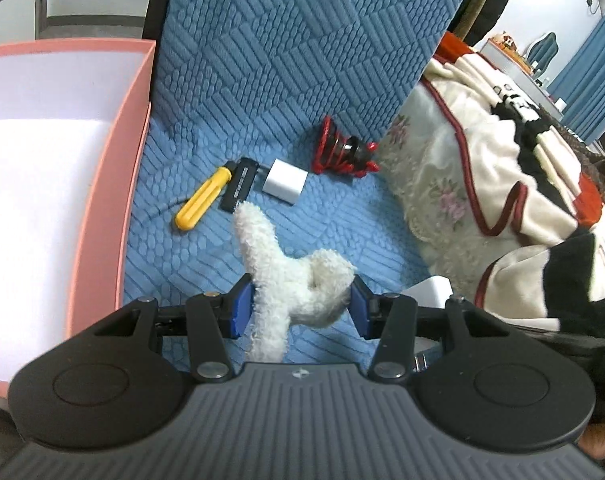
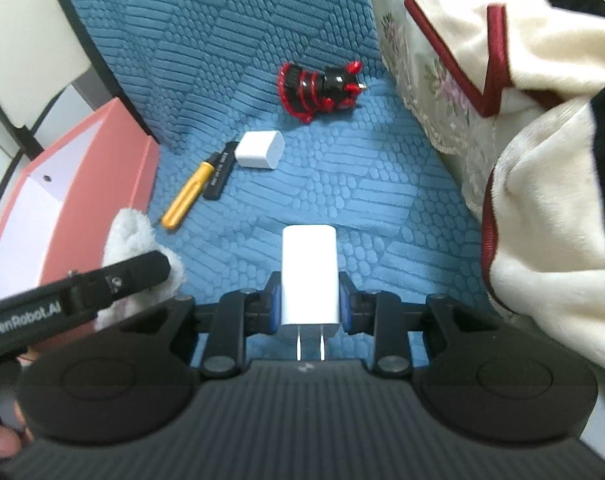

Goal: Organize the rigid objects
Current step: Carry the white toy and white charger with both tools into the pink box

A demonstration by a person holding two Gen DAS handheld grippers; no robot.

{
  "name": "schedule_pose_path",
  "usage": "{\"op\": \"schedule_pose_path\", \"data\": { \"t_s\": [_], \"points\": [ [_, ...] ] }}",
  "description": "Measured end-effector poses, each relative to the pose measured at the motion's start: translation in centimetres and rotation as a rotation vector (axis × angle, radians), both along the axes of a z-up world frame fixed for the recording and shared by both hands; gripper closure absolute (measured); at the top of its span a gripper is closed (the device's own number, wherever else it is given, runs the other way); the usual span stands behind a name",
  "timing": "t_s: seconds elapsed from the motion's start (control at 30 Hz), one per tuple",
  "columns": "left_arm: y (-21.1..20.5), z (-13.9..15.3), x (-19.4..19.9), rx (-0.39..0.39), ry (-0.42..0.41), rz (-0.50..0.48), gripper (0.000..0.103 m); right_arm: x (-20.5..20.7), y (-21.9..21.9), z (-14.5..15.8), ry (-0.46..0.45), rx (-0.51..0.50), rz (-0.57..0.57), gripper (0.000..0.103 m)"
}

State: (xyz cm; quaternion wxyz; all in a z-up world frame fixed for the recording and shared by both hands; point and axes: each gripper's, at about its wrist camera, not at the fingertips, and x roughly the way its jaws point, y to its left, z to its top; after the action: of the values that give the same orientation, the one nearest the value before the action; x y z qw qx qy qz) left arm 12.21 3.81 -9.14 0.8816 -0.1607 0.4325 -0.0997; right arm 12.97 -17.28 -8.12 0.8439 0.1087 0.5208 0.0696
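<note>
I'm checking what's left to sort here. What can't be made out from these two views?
- Pink box: its floor is cut off by the left edge in the left wrist view.
- Plush toy: its lower part is hidden behind the left gripper.
- Black item beside the yellow tool: print too small to read.
- Charger in the right gripper: underside hidden.
</note>
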Motion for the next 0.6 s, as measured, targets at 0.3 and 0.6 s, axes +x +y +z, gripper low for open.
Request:
{"op": "schedule_pose_path", "data": {
  "t_s": [0.3, 0.6],
  "points": [
    [1.1, 3.1, -1.8, -0.023, -0.015, 0.007, 0.048, -1.9, 0.5, 4.6, -0.068, 0.002, 0.032, 0.072],
    [3.2, 6.8, -2.3, -0.027, -0.066, 0.032, 0.048, -1.9, 1.7, 8.2, -0.144, 0.015, 0.069, 0.072]
  ]
}}
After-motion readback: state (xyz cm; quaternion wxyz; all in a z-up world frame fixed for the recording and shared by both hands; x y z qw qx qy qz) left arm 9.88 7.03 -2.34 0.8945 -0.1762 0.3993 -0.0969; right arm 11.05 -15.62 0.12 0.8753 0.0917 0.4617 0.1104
